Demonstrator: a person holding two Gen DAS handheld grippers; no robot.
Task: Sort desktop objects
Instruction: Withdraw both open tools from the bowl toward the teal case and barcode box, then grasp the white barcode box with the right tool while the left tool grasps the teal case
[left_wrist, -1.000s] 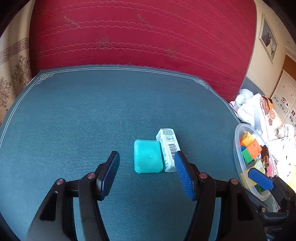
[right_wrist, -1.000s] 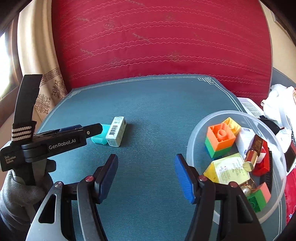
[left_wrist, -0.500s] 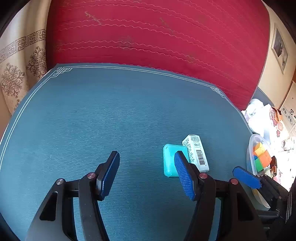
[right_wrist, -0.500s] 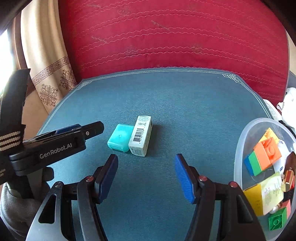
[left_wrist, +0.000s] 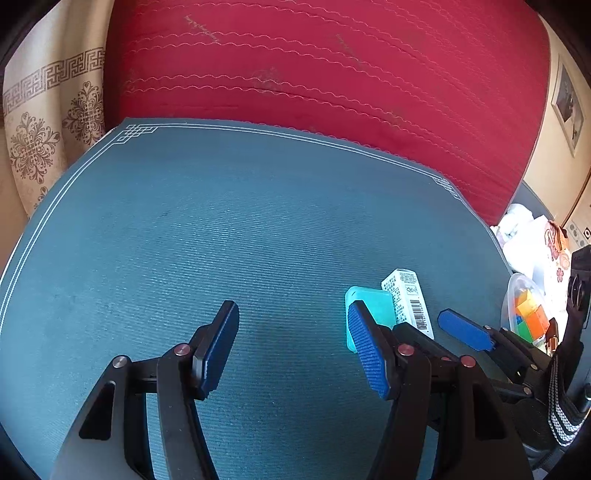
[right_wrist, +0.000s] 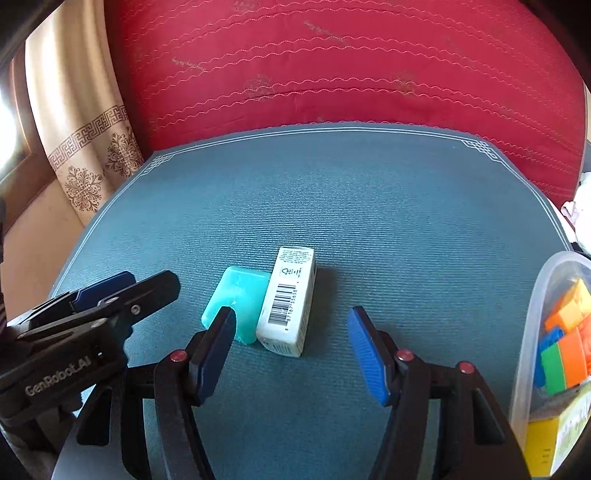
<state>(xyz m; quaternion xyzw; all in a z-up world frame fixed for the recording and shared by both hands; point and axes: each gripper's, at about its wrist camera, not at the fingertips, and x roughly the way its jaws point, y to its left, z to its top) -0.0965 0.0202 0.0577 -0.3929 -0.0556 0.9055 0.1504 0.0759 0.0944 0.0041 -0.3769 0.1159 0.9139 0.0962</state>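
A teal flat box and a white barcode box lie side by side on the blue mat. My right gripper is open, just short of the white box, fingers straddling both. My left gripper is open and empty over bare mat, left of the two boxes; the teal box sits behind its right finger, the white box beyond. The left gripper also shows in the right wrist view. The right gripper also shows in the left wrist view.
A clear plastic bowl holding coloured blocks and a yellow box stands at the mat's right edge, also in the left wrist view. A red cushion rises behind the mat. A patterned curtain hangs at the left.
My right gripper has swung left from the bowl towards the two boxes, now centred on them. My left gripper has drifted left, so the boxes moved to its right.
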